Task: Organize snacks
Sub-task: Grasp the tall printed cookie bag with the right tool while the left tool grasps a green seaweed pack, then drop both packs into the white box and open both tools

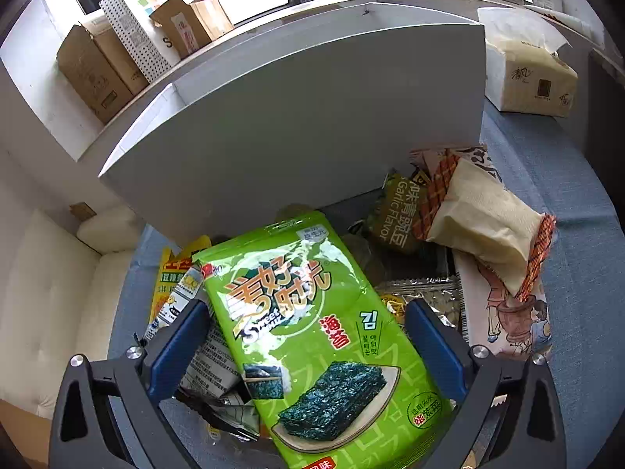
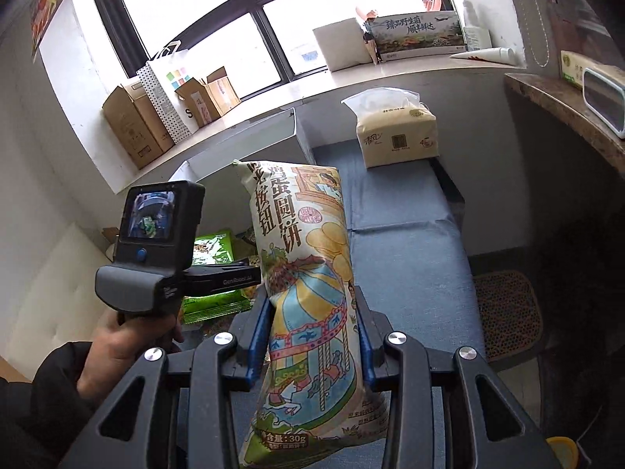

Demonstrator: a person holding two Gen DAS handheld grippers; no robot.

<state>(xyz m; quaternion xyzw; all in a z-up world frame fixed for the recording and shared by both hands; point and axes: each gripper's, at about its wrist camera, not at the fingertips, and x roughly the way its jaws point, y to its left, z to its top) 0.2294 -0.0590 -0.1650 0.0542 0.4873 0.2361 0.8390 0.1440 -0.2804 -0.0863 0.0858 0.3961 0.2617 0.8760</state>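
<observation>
In the left wrist view my left gripper is open, its blue fingers on either side of a green seaweed snack bag that lies on top of a pile of snacks. A beige cracker pack and a dark garlic-flavour pack lie to the right, and a yellow pack lies to the left. In the right wrist view my right gripper is shut on a tall egg-biscuit bag and holds it upright above the blue table. The left hand-held gripper shows at the left over green packs.
A grey box flap stands behind the snack pile. A tissue pack sits at the far end of the table. Cardboard boxes and a dotted bag line the windowsill. A brown mat lies at the right.
</observation>
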